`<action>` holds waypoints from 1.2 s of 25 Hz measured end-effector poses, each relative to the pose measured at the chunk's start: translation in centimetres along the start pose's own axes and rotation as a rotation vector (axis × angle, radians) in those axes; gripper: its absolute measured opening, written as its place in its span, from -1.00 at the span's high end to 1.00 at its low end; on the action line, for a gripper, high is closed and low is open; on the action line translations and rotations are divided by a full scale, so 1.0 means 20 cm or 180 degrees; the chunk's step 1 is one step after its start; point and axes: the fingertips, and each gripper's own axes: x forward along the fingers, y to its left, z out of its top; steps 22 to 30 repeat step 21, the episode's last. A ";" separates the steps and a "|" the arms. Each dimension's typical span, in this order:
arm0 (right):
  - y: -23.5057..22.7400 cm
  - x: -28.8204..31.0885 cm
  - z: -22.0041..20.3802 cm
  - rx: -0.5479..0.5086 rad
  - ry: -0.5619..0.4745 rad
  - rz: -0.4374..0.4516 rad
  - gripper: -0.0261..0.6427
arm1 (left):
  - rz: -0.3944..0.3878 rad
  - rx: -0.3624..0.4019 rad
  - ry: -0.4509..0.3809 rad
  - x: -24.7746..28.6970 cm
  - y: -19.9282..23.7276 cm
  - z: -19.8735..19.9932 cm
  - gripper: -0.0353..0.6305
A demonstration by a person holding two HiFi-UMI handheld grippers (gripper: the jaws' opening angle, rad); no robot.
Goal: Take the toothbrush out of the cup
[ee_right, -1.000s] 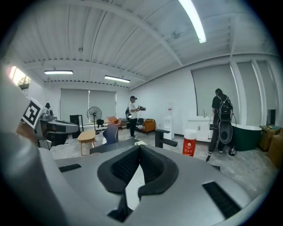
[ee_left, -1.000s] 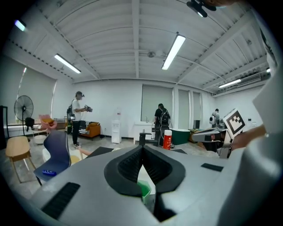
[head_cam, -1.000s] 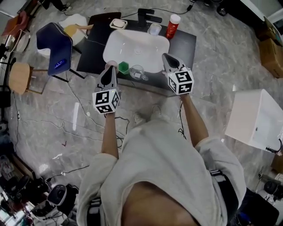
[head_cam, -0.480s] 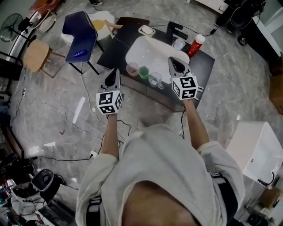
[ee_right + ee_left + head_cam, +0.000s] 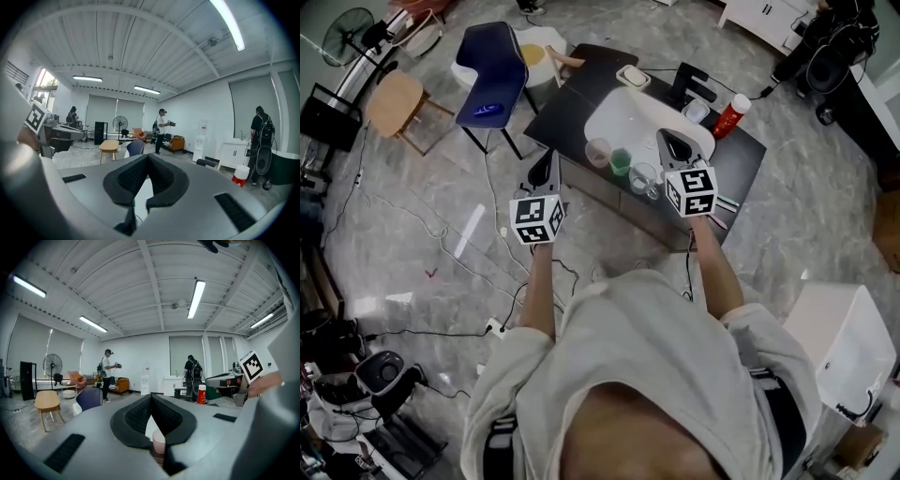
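Observation:
Three cups stand in a row at the front edge of the dark table (image 5: pixel 741 164): a pink cup (image 5: pixel 598 151), a green cup (image 5: pixel 621 161) and a clear glass cup (image 5: pixel 645 178). I cannot make out a toothbrush in any of them. My left gripper (image 5: pixel 548 156) hovers left of the pink cup, off the table's edge, shut and empty. In the left gripper view its jaws (image 5: pixel 151 399) meet, with the pink cup (image 5: pixel 158 442) showing below them. My right gripper (image 5: pixel 672 140) hangs just right of the glass cup, shut, holding nothing (image 5: pixel 147 157).
A white basin (image 5: pixel 623 117), a black faucet (image 5: pixel 690 84), a soap dish (image 5: pixel 632 76) and a red bottle (image 5: pixel 730 114) share the table. A blue chair (image 5: pixel 491 73) and a wooden stool (image 5: pixel 396 101) stand to the left, with cables on the floor. A white cabinet (image 5: pixel 844 342) is at the right.
The view has swung, so the table and cups now lie higher and further right. The cups now sit between the two grippers. Both grippers stay shut.

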 end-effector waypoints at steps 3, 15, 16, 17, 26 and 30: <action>0.01 0.00 0.00 -0.0024 0.0016 0.0008 0.88 | -0.0010 -0.0009 0.0001 0.00 0.00 0.00 0.82; 0.00 -0.03 -0.05 0.0003 0.0031 -0.0029 0.88 | -0.0108 -0.0006 0.0000 0.05 -0.07 -0.01 0.82; 0.01 -0.03 -0.05 -0.0003 0.0036 -0.0031 0.88 | -0.0113 -0.0004 -0.0001 0.05 -0.07 -0.01 0.82; 0.01 -0.03 -0.06 -0.0003 0.0045 -0.0032 0.88 | -0.0118 -0.0003 -0.0002 0.06 -0.07 -0.01 0.82; 0.02 -0.02 -0.07 0.0012 0.0074 -0.0017 0.88 | -0.0133 -0.0004 -0.0001 0.08 -0.07 0.00 0.82; 0.02 -0.02 -0.07 0.0012 0.0074 -0.0017 0.88 | -0.0133 -0.0004 -0.0001 0.08 -0.07 0.00 0.82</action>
